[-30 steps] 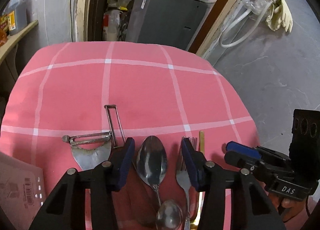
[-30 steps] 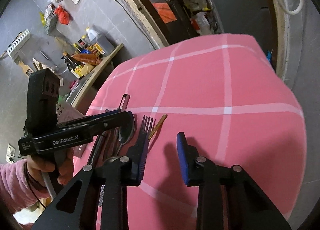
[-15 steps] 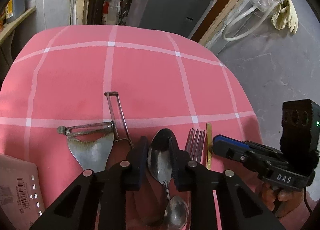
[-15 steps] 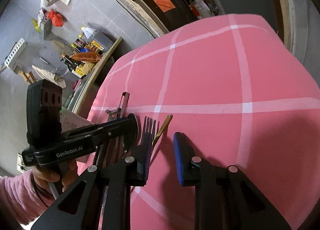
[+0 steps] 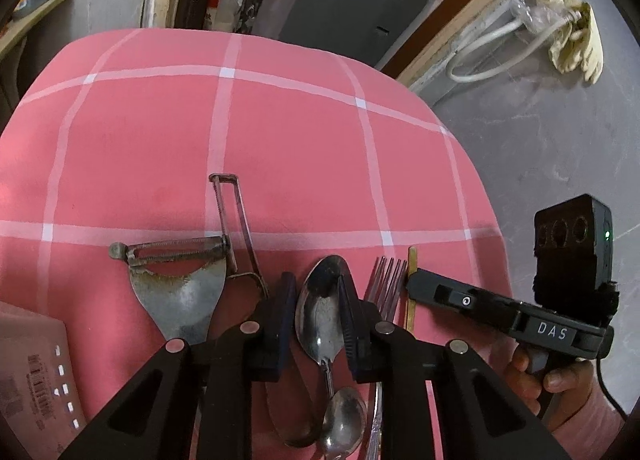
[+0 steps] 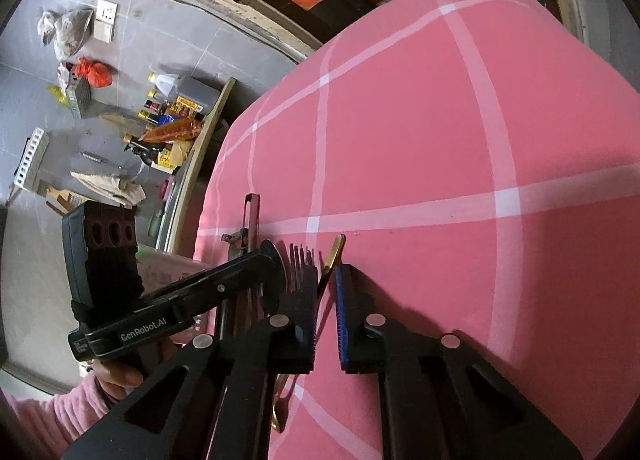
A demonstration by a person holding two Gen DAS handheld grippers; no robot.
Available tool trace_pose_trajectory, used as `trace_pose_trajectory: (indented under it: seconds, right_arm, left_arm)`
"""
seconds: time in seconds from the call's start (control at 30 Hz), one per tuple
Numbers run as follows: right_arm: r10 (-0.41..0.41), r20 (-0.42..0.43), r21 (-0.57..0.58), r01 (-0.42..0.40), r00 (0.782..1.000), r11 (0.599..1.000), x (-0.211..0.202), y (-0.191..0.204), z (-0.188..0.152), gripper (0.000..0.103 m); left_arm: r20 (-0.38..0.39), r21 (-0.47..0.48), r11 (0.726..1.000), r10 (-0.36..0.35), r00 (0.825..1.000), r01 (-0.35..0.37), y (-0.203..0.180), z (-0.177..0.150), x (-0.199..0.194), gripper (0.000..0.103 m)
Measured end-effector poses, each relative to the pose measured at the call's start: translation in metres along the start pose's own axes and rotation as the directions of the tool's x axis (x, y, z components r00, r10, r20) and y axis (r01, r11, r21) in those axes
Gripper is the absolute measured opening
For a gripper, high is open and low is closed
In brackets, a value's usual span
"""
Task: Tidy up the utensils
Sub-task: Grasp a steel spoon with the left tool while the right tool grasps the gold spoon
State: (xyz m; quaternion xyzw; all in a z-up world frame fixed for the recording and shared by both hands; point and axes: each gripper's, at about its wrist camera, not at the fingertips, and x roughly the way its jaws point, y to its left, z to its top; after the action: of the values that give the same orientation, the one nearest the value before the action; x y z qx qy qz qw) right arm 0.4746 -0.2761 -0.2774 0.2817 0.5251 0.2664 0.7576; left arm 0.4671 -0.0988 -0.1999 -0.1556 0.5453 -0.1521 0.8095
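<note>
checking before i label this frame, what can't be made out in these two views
- Left wrist view: the large steel spoon's bowl edges sit behind the left gripper's blue pads, so contact is unclear.
- Left wrist view: the silver fork's handle runs behind a gripper finger and off the bottom edge.
- Right wrist view: the thin gold stick drops behind the right gripper; any pinch is hidden.

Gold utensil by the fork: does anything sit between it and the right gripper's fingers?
No. The gold utensil runs straight into the right gripper, whose jaws are closing; the fork lies outside, left of it.
</note>
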Motion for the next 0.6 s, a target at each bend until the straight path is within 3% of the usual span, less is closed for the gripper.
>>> trace_pose_trajectory:
  seconds: [0.1,0.23,0.4,0.6]
  right_arm:
    - [-0.008,0.009,0.004,0.008,1.0,1.0,-0.002,0.001,-0.002,0.006]
    - [-0.007,0.029,0.019,0.007,1.0,1.0,-0.01,-0.001,-0.004,0.006]
    - [-0.007,0.064,0.038,0.004,0.998,0.999,-0.024,-0.005,-0.009,0.005]
    - [-0.02,0.123,0.034,0.016,0.992,0.999,-0.048,0.0,-0.014,0.004]
  left_arm:
    - [-0.018,0.012,1.0,0.001,1.0,-0.001,-0.002,0.004,0.001,0.011]
    - [-0.017,0.028,1.0,-0.013,1.0,0.013,-0.006,0.004,-0.003,0.007]
    - [-0.032,0.065,0.998,-0.013,0.999,0.015,-0.015,0.001,-0.007,0.005]
    - [-0.04,0.139,0.99,0.035,0.999,-0.029,-0.03,-0.004,-0.017,0.003]
